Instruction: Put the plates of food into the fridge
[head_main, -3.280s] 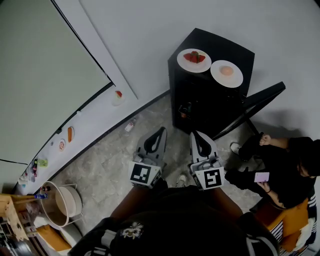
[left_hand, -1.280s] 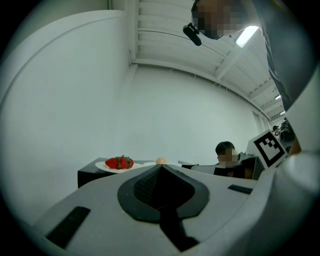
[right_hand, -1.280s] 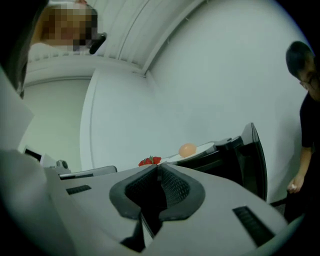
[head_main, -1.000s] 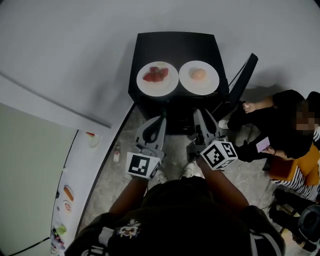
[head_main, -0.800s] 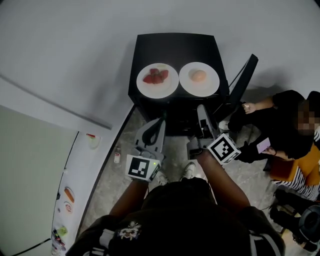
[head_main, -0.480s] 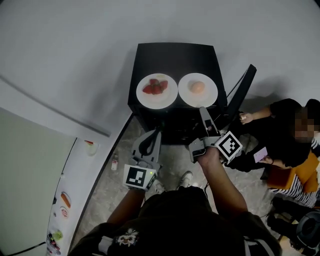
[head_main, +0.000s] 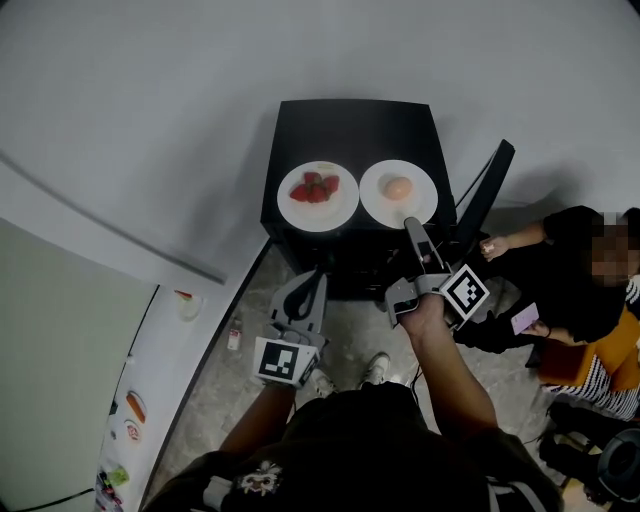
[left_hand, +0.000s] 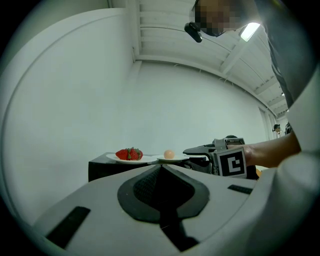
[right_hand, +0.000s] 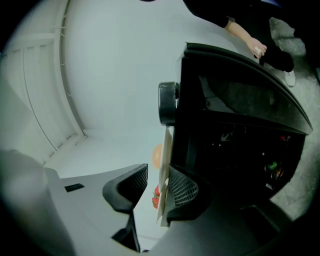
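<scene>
Two white plates stand on top of the small black fridge (head_main: 300, 130): one with strawberries (head_main: 318, 195), one with a round peach-coloured food (head_main: 398, 193). My right gripper (head_main: 412, 228) is rolled on its side at the near rim of the peach-food plate. In the right gripper view (right_hand: 157, 172) that plate's rim (right_hand: 164, 165) stands edge-on between the jaws. They have just opened wide and eased in slightly. One pad is next to the rim, the other apart. My left gripper (head_main: 318, 278) hangs shut and empty, lower and to the left (left_hand: 161, 167).
The fridge's black door (head_main: 482, 195) stands open to the right, its inside dark (right_hand: 240, 145). A person in black (head_main: 560, 270) sits on the floor at the right with a phone. A white panel with magnets (head_main: 130, 400) and a small bottle (head_main: 235, 335) are at the left.
My right gripper has rolled onto its side, opened and moved forward to the peach-food plate's rim. The left gripper has kept still and shut.
</scene>
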